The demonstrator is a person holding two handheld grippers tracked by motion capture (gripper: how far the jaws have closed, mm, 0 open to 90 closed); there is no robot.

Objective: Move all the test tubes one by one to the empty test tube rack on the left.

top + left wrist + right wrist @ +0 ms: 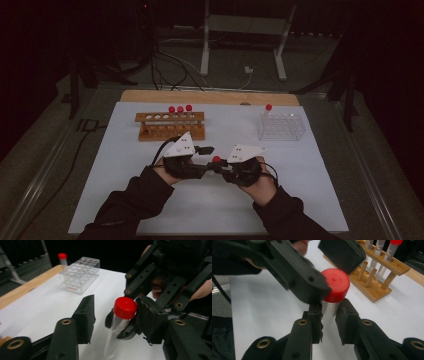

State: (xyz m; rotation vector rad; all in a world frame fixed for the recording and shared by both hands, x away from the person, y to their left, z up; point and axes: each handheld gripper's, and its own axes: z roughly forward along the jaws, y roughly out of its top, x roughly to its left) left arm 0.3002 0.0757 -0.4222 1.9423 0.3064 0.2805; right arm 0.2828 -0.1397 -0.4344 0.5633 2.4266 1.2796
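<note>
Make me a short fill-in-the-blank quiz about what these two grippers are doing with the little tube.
1. The right gripper is shut on a clear tube with a ___ cap.
2. The wooden rack holds ___ capped tubes.
3. The clear plastic rack holds ___ tube.
4. The left gripper has its jaws on either side of the tube's ___.

Missing words: red; three; one; cap

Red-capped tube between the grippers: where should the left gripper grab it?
By the red cap, jaws straddling it from the sides. The right gripper is shut on the clear tube body just under the cap, so only the cap stands free.
</note>
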